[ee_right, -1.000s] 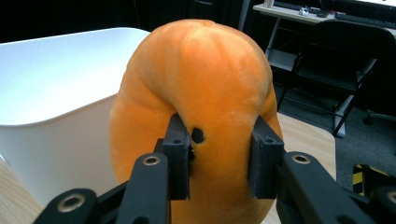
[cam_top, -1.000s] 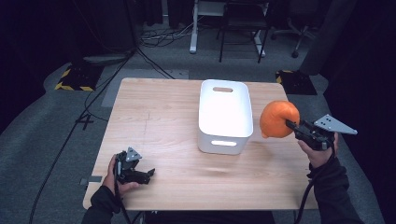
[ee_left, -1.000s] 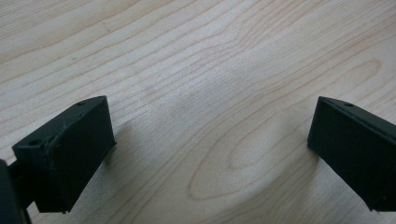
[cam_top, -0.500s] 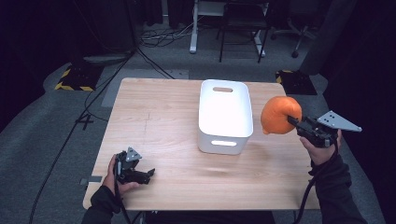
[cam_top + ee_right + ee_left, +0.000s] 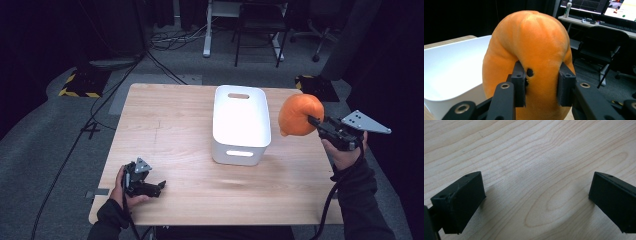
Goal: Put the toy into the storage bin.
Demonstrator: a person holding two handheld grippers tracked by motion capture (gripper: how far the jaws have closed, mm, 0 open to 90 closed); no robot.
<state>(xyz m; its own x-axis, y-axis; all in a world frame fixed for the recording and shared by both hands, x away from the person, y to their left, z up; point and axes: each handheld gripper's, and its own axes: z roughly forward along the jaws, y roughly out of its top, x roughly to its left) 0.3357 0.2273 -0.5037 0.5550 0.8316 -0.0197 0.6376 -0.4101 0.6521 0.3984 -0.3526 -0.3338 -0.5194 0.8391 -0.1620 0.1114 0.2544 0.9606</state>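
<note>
An orange plush toy (image 5: 529, 57), rounded and ring-like with a soft, velvety nap, is held in the air by the right gripper (image 5: 541, 85), whose two black jaws are clamped on a fold of its lower part. The fabric bulges around the pads, and a small dark hole shows in the plush between them. Faint lengthwise seams cross its top, and the colour runs from bright orange on the crown to deeper orange at the sides. In the high view, the plush toy (image 5: 299, 115) hangs above the table's right edge, just beside the white bin (image 5: 241, 122) and apart from it. The bin stands on the wooden table (image 5: 170, 130), with a slot handle in each end wall. The left gripper (image 5: 150, 187) rests low over the table's near left corner; its jaws stand wide apart over bare wood grain, with nothing between them.
</note>
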